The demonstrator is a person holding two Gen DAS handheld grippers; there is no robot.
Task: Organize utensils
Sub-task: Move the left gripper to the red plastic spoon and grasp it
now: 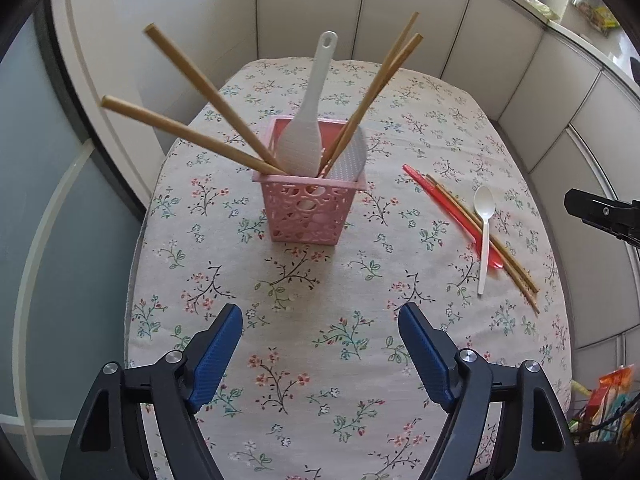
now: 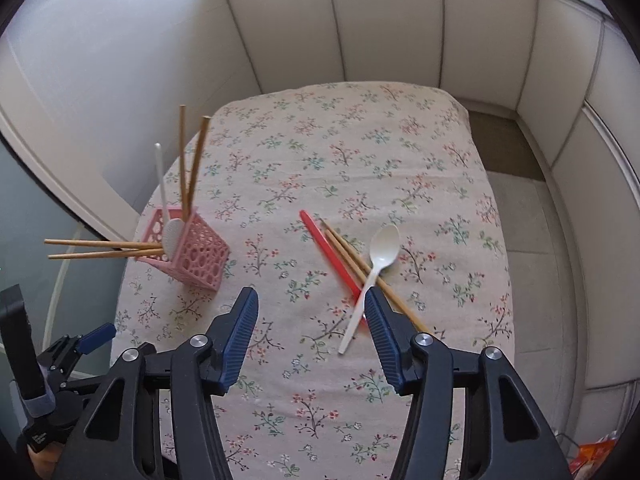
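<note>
A pink openwork basket [image 1: 306, 208] stands mid-table and holds several wooden chopsticks [image 1: 192, 80] and a white rice paddle [image 1: 308, 116]. To its right a white plastic spoon [image 1: 484, 220] lies across a red chopstick [image 1: 444, 200] and a pair of wooden ones [image 1: 496, 252]. My left gripper [image 1: 320, 320] hangs open in front of the basket, with nothing between its fingers. In the right wrist view my right gripper [image 2: 312, 304] is open above the cloth. The spoon [image 2: 376, 268] handle lies just beside its right finger and is not gripped. The basket [image 2: 196, 252] is to the left.
The table wears a floral cloth [image 1: 320, 280] and stands in a corner of white wall panels [image 2: 380, 20]. Grey floor [image 2: 540, 240] lies to the right of the table. Colourful packets [image 1: 612, 400] sit low at the right. The left gripper [image 2: 92, 338] shows at the lower left.
</note>
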